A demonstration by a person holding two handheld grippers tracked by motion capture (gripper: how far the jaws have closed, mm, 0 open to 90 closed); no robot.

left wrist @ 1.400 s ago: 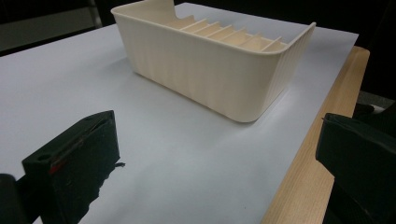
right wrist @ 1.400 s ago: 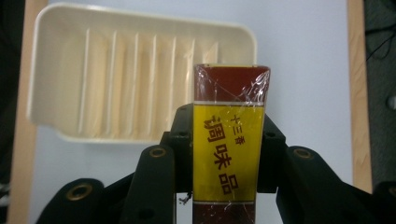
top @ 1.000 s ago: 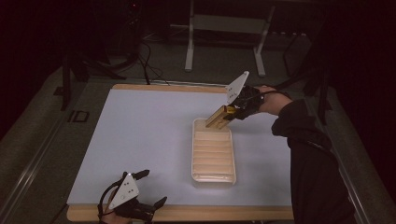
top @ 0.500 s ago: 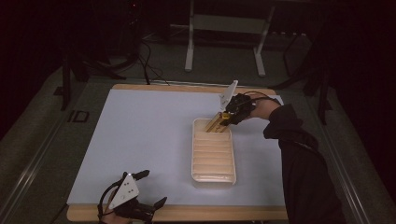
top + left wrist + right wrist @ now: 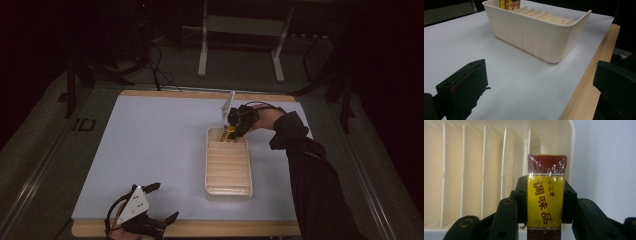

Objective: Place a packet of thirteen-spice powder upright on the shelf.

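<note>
A cream tray [image 5: 208, 165] with several crosswise slots lies right of the table's middle. My right gripper [image 5: 235, 127] hangs over its far end, shut on a yellow and dark red box [image 5: 231, 134]. In the right gripper view the wrapped box [image 5: 546, 195] stands upright between the pads of my right gripper [image 5: 546, 202], above the tray's end slots [image 5: 474, 170]. My left gripper [image 5: 164, 201] rests at the near left table edge, open and holding nothing. In the left gripper view the jaws of my left gripper [image 5: 541, 85] stand wide apart, facing the tray wall [image 5: 531, 32] with the box [image 5: 510, 4] behind.
A white sheet [image 5: 150, 150] covers the tabletop, and a wooden edge [image 5: 225, 229] runs along the near side. Metal stand legs [image 5: 202, 50] and cables sit on the dark floor beyond the far edge. The person's dark sleeve [image 5: 310, 180] reaches along the right side.
My right gripper has come down and to the left with the box, from above the tray's far right corner to its far end. The left gripper has stayed put.
</note>
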